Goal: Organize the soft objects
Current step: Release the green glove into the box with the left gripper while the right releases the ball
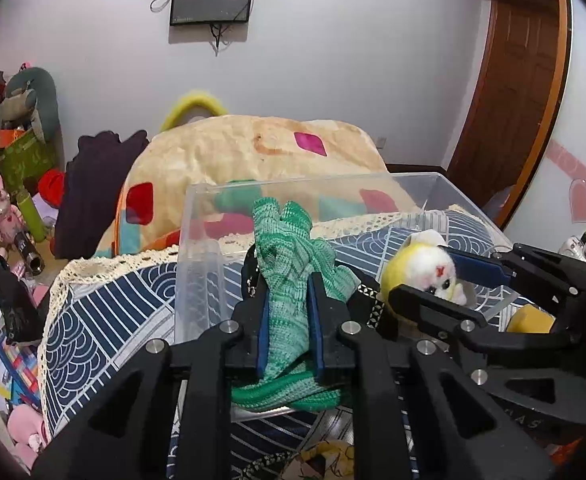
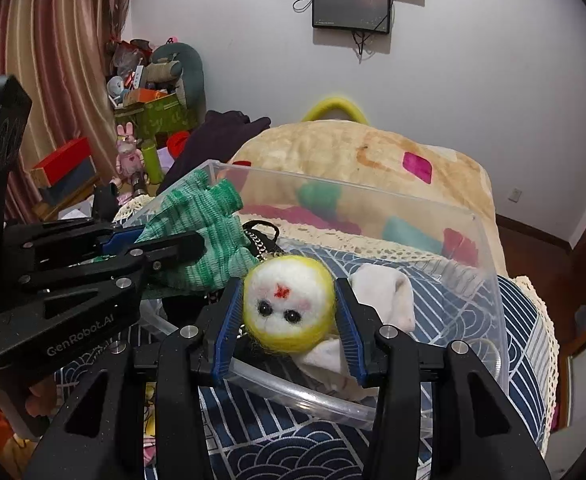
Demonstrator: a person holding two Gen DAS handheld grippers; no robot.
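A bed (image 2: 525,320) with a navy wave-patterned cover fills the lower half of both views, and a beige blanket (image 1: 253,148) with coloured patches is heaped at centre frame behind it. On the cover sits a clear plastic box (image 2: 489,264), spanning the middle of each view. The left tongs (image 1: 289,320), bottom centre of the left view, are clamped on a green knitted glove (image 1: 293,264) held over the box's near rim. The right tongs (image 2: 289,320), bottom centre of the right view, grip a round yellow-and-white felt toy (image 2: 287,306) with a face, held above the box's near edge. A white sock (image 2: 389,304) lies inside the box, just right of the toy.
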